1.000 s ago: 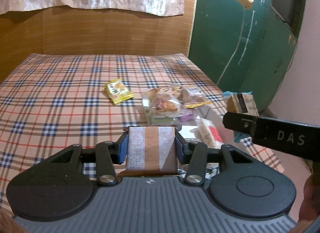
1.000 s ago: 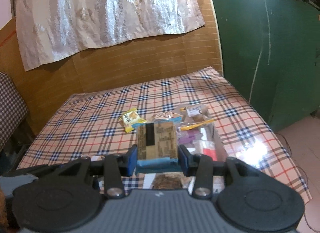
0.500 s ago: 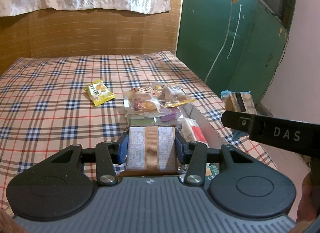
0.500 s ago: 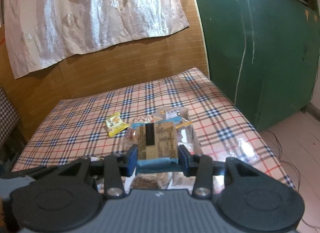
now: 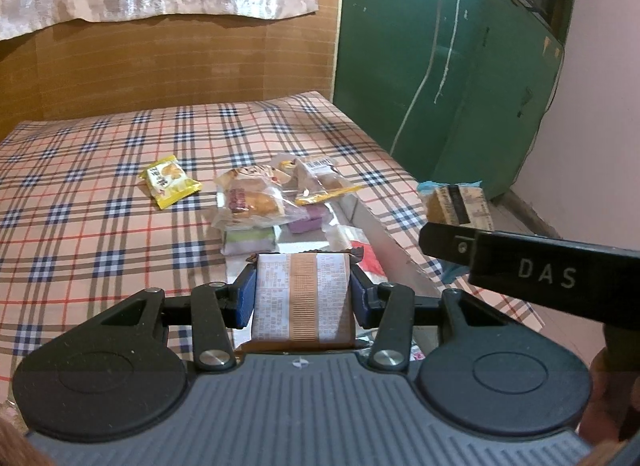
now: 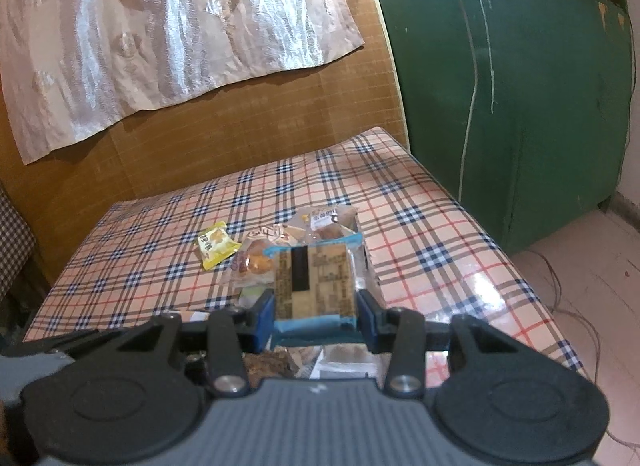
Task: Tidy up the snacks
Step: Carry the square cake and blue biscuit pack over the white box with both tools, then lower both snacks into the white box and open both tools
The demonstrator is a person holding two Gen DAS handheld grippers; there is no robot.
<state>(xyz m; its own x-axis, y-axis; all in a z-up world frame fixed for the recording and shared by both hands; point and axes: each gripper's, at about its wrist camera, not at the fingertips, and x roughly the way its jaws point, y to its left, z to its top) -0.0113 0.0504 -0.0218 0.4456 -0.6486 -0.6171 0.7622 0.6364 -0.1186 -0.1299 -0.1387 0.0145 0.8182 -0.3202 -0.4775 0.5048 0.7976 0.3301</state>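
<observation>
**Two snack packets held above the checked table**

Starting at the left, we see a yellow packet (image 5: 170,181) lying alone on the checked tablecloth (image 5: 80,225), its long axis slanting from near left to far right, apart from the rest. Just to its right sits the snack pile (image 5: 256,201): clear wrappers with buns on top, a green and a purple pack below them, all touching or overlapping. We cannot read any of the labels.

Our left tongs (image 5: 303,292) are clamped on a brown packet (image 5: 303,298), one blue pad against each side. Its sealed seam strip runs straight away from us, so its long axis points forward, and its printed back faces up. Its near end is cut off by the tool's body. It hangs near the front edge of the table, over a shiny foil-like surface (image 5: 376,238) whose shape we cannot make out.

Further right, our right tongs (image 6: 316,312) grip a blue-edged packet (image 6: 314,282) the same way. It stands tilted up, label side toward the camera, with a black bar running along its forward-pointing axis. It hides part of the pile behind it. From the left camera it shows beyond the table's right edge, half hidden behind the tool's black arm.
</observation>
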